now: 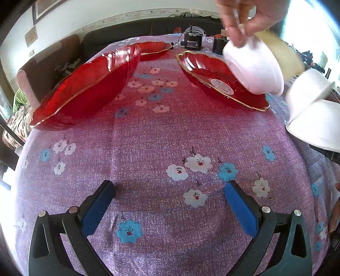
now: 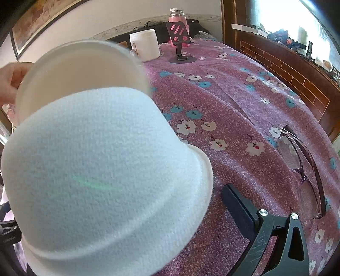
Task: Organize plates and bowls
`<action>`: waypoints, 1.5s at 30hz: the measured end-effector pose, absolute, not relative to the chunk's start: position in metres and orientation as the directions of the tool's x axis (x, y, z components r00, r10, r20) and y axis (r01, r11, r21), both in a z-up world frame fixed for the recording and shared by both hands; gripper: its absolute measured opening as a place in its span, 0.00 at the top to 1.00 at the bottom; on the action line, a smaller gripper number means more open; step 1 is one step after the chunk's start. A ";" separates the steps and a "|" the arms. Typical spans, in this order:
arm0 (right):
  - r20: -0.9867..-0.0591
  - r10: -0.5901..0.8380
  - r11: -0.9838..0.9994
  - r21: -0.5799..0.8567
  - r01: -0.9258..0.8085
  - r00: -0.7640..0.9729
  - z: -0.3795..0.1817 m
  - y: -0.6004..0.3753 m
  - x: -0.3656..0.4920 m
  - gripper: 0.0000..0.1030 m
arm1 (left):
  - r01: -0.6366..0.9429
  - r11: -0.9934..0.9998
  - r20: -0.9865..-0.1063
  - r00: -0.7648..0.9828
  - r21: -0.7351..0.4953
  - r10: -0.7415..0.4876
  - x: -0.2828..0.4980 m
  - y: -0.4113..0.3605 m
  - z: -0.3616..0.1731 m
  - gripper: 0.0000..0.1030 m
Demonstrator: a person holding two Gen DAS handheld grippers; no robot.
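Three red glass plates lie on the flowered tablecloth in the left wrist view: one at left, one at the back, one at right. A person's hand holds a tilted white bowl above the right plate. My left gripper is open and empty, low over the cloth. In the right wrist view an upturned white foam bowl fills the left half and hides my right gripper's left finger. Its right finger stands wide. A second white bowl sits behind, with a hand on it.
Glasses lie on the cloth near the right table edge. At the back stand a white jar, a phone stand and a pink flask. Black motor boxes sit behind the plates. A dark sofa lies beyond.
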State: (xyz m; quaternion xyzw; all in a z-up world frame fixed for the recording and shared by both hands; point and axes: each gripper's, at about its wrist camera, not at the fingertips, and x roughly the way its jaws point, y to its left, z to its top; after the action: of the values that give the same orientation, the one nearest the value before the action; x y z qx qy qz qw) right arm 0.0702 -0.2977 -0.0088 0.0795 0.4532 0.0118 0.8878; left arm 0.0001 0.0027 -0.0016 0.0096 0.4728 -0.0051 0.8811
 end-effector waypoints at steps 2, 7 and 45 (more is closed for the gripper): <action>-0.799 0.102 0.985 0.163 0.051 0.592 -0.009 -0.300 0.071 0.01 | 0.018 1.000 -0.833 0.553 0.012 0.000 0.000 0.002 -0.001 0.00; -0.792 0.119 0.982 0.183 0.048 0.599 -0.009 -0.302 0.069 0.01 | 0.018 1.000 -0.833 0.553 0.012 0.000 -0.001 0.002 -0.002 0.00; -0.616 0.248 0.887 0.455 0.080 0.748 0.058 -0.367 0.017 0.01 | 0.018 1.000 -0.833 0.553 0.012 0.000 -0.001 0.002 -0.002 0.00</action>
State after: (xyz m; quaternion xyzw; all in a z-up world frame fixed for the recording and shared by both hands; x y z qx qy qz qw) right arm 0.0173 -0.3667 0.0582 0.2331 0.3521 0.0465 0.9052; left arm -0.0014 0.0024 -0.0016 0.0098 0.4726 -0.0051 0.8812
